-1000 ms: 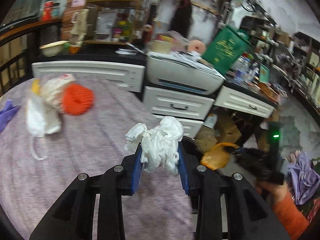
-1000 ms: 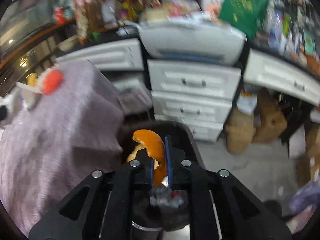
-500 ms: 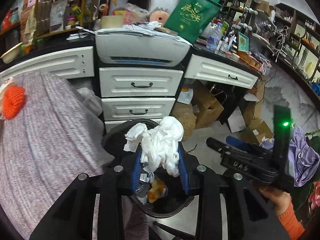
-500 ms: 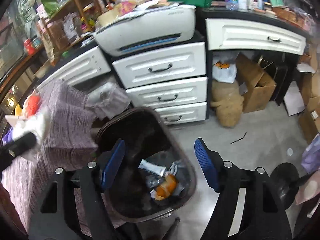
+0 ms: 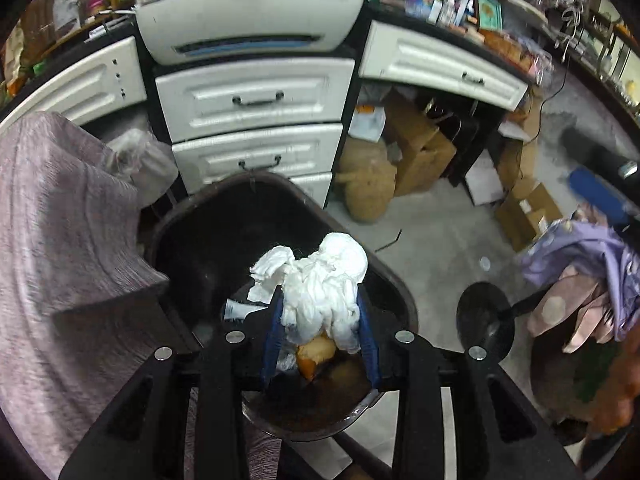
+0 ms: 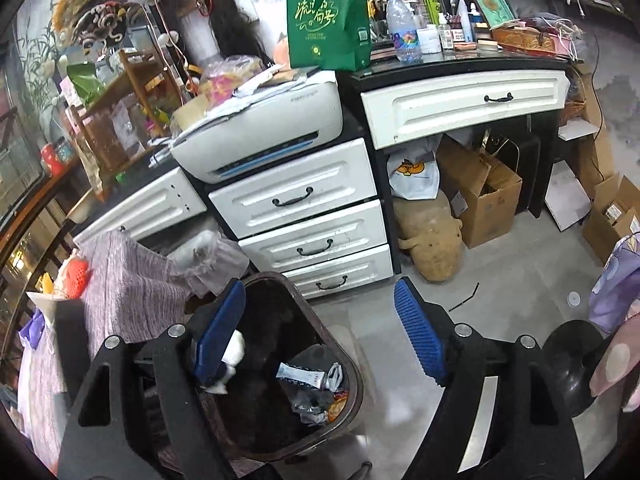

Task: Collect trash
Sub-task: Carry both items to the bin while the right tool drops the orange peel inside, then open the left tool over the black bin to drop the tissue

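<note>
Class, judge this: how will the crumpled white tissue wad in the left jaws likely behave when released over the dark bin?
The crumpled white tissue wad looks soft and floppy: it bulges around the blue pads. Probably very light, so it may cling briefly or drift rather than drop straight into the dark brown plastic bin.

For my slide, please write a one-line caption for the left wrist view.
Left gripper holds a crumpled white tissue above the dark trash bin, beside the white drawers.

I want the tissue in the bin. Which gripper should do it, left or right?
Left. The left gripper already holds the white tissue over the bin; the right gripper is open and empty.
</note>
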`<state>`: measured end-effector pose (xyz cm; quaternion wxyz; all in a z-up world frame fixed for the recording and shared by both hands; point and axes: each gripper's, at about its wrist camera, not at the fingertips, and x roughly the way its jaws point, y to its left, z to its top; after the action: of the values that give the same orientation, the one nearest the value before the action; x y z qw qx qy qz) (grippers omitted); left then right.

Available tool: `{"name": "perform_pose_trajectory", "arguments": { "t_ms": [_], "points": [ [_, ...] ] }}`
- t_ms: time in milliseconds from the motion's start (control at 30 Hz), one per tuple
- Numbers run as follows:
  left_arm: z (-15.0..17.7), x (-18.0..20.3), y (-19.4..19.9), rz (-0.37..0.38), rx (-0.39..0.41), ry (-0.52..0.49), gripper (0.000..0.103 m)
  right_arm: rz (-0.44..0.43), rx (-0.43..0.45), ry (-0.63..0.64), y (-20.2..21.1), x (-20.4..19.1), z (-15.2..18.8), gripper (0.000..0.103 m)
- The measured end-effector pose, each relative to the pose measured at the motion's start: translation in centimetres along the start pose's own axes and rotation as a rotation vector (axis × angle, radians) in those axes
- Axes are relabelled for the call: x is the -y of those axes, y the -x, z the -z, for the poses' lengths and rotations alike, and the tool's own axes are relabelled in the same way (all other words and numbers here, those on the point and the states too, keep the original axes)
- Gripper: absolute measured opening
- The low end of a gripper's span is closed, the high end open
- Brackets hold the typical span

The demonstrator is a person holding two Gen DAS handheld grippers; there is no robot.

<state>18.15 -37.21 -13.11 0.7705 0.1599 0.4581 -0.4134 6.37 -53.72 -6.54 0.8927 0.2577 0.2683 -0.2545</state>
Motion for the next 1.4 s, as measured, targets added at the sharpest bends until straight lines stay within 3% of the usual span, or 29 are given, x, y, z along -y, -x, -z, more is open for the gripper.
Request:
{"name": "perform_pose_trajectory", "arguments": {
  "t_ms": [67,167,300,600,700,900,1100,1400],
  "points": [
    [0.3,0.1,-0.5,-0.004,-0.015,-0.013,0.042,-0.002,0.008,0.005,0.4,-0.1,0.0,0.077],
    [0.6,0.4,-0.8,0.006,-0.02,-0.012,0.074,0.002,0.01,0.006,0.4,-0.2,0.0,0.078],
    [0.9,1.1,-0.3,0.067,-0.019,-0.021,0.088,0.012,0.009,-0.005,0.1,0.0,-0.1,0.081],
    [1.9,2.7,3.0,0.132,0.017,-0.063,0.091,0.054,0.032,0.0,0.7,0.6,-0.8,0.088],
    [1.9,2.9,5.2,0.146,0.065,-0.078,0.094,0.061,0.041,0.006,0.9,0.6,-1.1,0.09],
    [2.2,1.8,9.7,0.107,0.171,-0.076,0.098,0.022,0.029,0.03,0.4,-1.0,-1.1,0.09],
    [2.6,-1.9,13.8,0.028,0.264,-0.008,0.098,-0.04,0.013,0.118,-0.5,-5.8,-0.7,0.095],
    [4.6,-10.8,18.1,-0.173,0.317,0.138,0.098,-0.211,-0.048,0.309,-2.6,-16.8,0.9,0.097]
  ]
}}
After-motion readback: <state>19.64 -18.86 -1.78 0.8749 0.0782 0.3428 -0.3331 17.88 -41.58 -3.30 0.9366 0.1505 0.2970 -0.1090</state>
